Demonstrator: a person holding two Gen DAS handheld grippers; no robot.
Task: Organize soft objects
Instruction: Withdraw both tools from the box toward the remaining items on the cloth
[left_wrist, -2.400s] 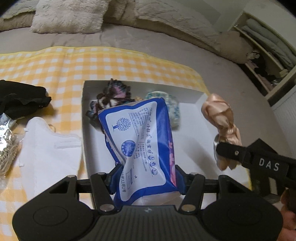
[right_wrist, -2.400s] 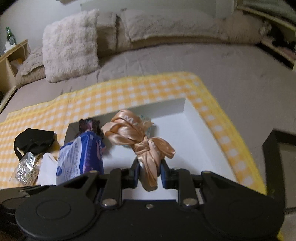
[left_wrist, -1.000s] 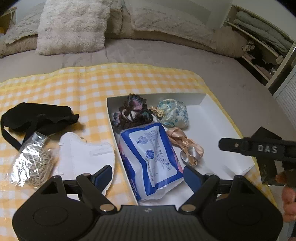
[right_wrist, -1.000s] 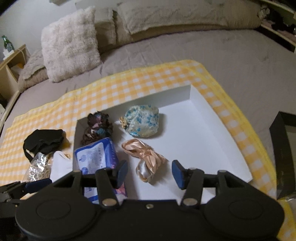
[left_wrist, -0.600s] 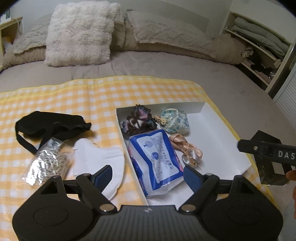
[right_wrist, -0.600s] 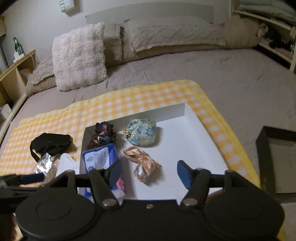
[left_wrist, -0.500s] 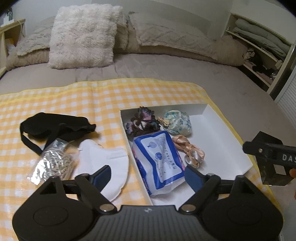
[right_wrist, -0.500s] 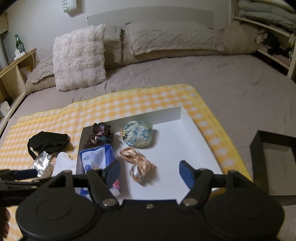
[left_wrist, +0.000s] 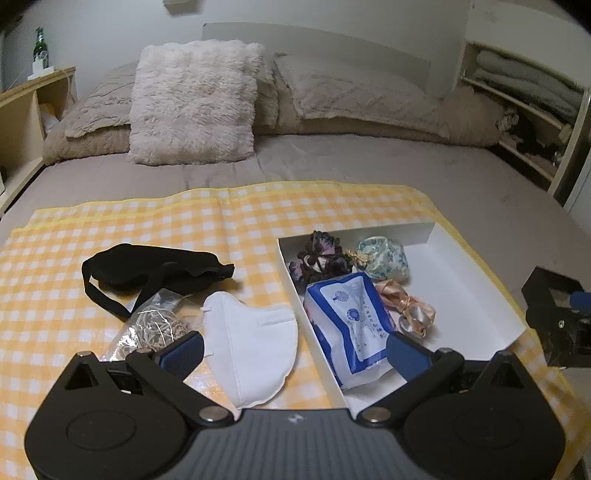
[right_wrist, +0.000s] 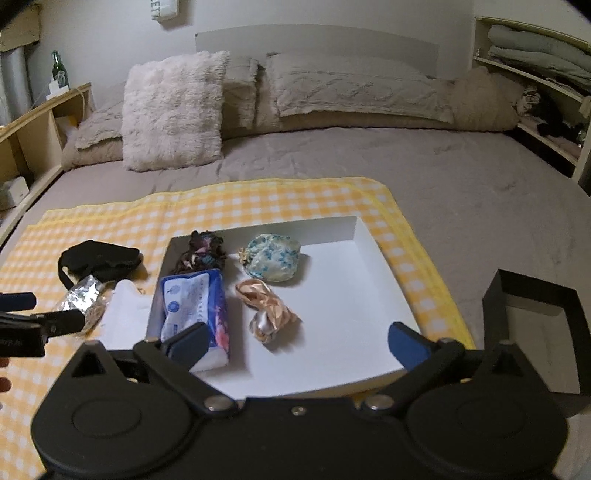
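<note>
Four soft things lay in the white tray (right_wrist: 384, 280) on the yellow checked cloth (right_wrist: 258, 199) spread over the bed (right_wrist: 461, 177). The blue tissue pack (right_wrist: 194, 310) lay flat along the tray's left wall, its long axis running from about 12 o'clock to 6 o'clock in my right view, its near end close to the front rim. The peach ribbon (right_wrist: 267, 310) lay just beside it, slanted from 11 o'clock to 5 o'clock, shiny end nearest me. The floral pouch (right_wrist: 273, 258) sat at 12 o'clock from the ribbon, its gathered neck pointing to 9 o'clock toward the dark scrunchie (right_wrist: 201, 251) in the far left corner.

My left gripper (left_wrist: 293, 350) and right gripper (right_wrist: 295, 339) both hovered apart from the tray's contents; each had just been spreading its fingers and stood wide open with nothing between them.

The tray's right half was bare white floor out to the 3 o'clock wall. Outside the tray, at 9 o'clock, the white face mask (left_wrist: 251, 343) lay just beside the left wall, with the bag of rubber bands (left_wrist: 155, 325) and the black eye mask (left_wrist: 155, 269) farther out. A black box (right_wrist: 535, 332) sat on the bed at 3 o'clock, off the cloth.
</note>
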